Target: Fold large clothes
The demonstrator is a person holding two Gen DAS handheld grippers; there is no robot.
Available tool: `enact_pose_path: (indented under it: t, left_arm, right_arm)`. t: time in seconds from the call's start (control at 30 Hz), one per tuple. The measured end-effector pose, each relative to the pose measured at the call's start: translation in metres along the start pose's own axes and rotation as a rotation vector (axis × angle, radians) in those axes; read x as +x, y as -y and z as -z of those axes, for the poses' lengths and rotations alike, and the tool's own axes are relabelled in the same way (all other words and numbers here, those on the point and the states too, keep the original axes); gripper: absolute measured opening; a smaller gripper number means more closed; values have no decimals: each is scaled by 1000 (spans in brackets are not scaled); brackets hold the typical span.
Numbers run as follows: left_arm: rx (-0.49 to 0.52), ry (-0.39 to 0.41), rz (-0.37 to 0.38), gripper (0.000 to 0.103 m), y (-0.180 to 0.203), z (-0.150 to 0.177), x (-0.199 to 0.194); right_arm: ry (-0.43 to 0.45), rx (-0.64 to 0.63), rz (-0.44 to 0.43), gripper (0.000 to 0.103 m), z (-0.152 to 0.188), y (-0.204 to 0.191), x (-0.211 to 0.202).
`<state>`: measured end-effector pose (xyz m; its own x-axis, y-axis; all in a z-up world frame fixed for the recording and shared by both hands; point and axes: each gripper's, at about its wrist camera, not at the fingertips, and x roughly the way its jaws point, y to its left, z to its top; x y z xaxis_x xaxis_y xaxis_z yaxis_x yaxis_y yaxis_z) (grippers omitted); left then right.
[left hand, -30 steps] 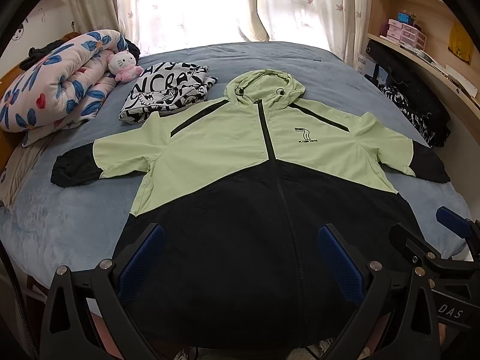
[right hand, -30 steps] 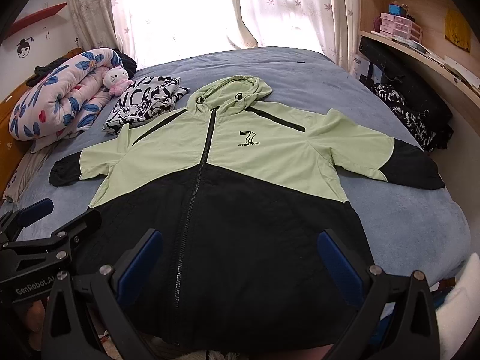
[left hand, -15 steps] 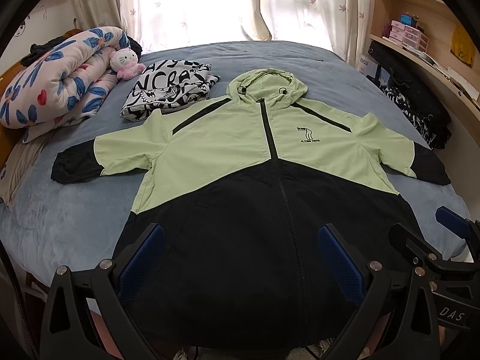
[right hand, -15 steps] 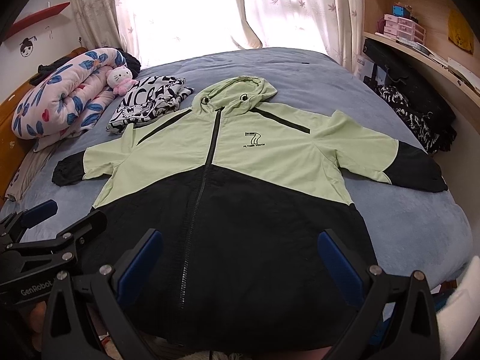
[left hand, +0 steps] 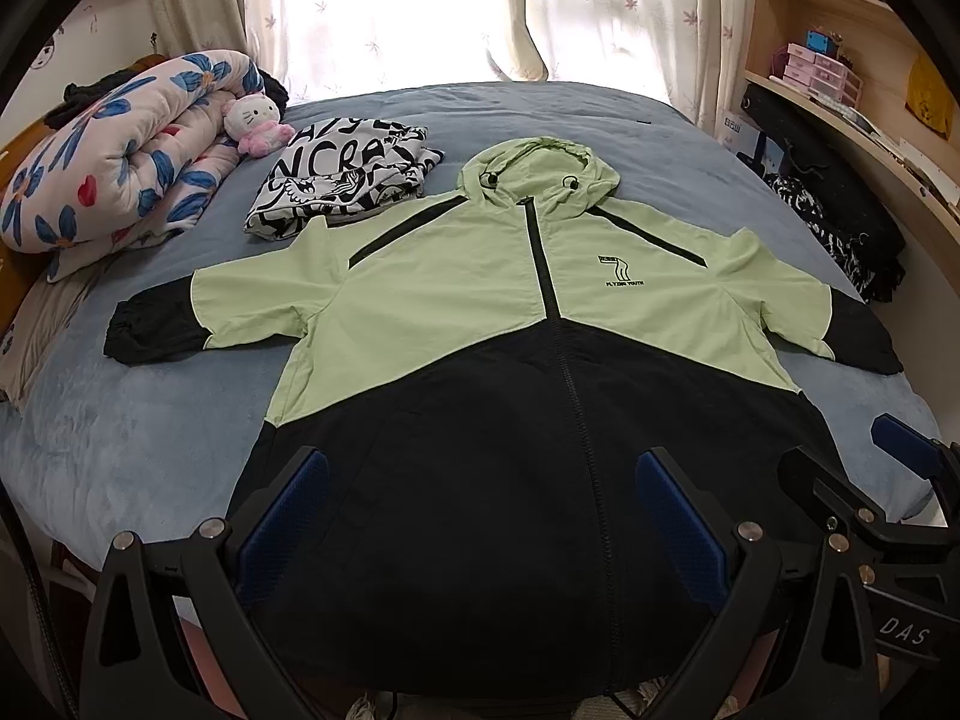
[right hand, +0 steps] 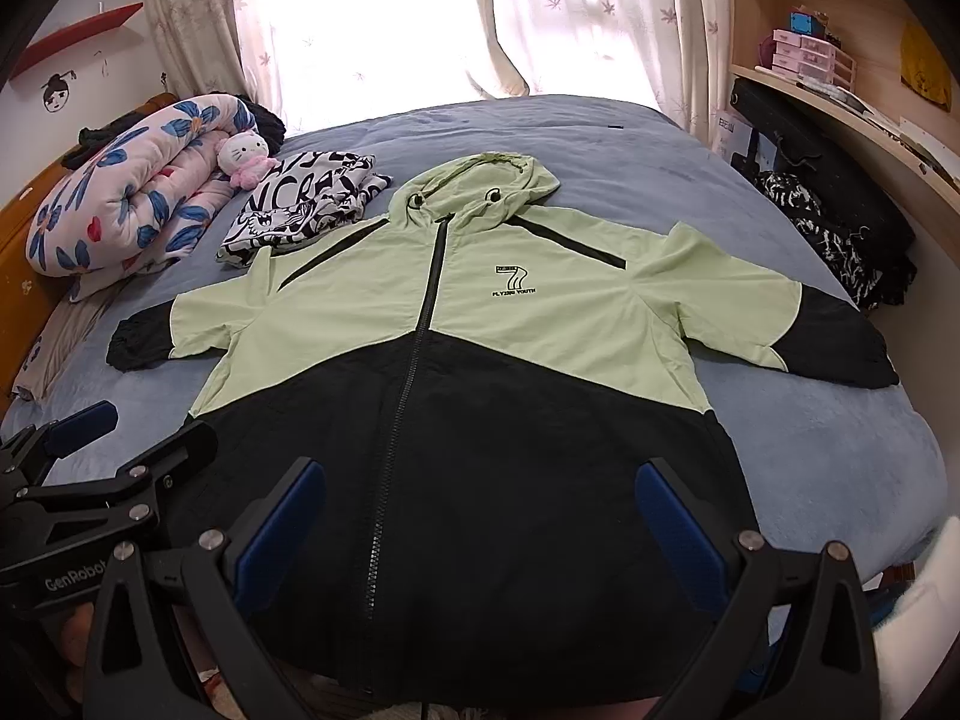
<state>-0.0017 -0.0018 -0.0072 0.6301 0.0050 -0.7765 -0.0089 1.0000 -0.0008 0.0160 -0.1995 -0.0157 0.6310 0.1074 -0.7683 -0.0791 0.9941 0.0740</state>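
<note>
Both grippers (left hand: 480, 516) (right hand: 480, 516) level above jacket (left hand: 540, 420) — jaws wide

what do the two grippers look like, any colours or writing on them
Both the left gripper and right gripper have black angular frames with silver bolts and blue textured finger pads. White lettering reads "GenRobot" on the left one, "DAS" on the right.

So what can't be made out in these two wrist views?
- Jacket hem: both views, cut off behind the open left gripper and open right gripper.
- Folded print garment: lettering partly hidden by folds.
- Shelf items: too small to identify.
</note>
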Motion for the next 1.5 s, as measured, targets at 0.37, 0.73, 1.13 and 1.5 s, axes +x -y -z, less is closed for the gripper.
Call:
enact_pose_path:
  t: [0.37, 0.73, 1.13, 1.5]
  left_arm:
    - [-1, 3, -6, 101, 0, 1, -1]
    - [0, 2, -6, 101, 0, 1, -1]
    - [1, 0, -6, 101, -1, 1, 0]
    - [1, -1, -7, 101, -1, 1, 0]
  right_arm:
    - [-7, 4, -6, 103, 0, 0, 0]
    - [-8, 4, -7, 103, 0, 1, 1]
    - [-11, 5, -10, 103, 0, 0, 2]
    - [-11, 5, -15, 103, -1, 0, 2]
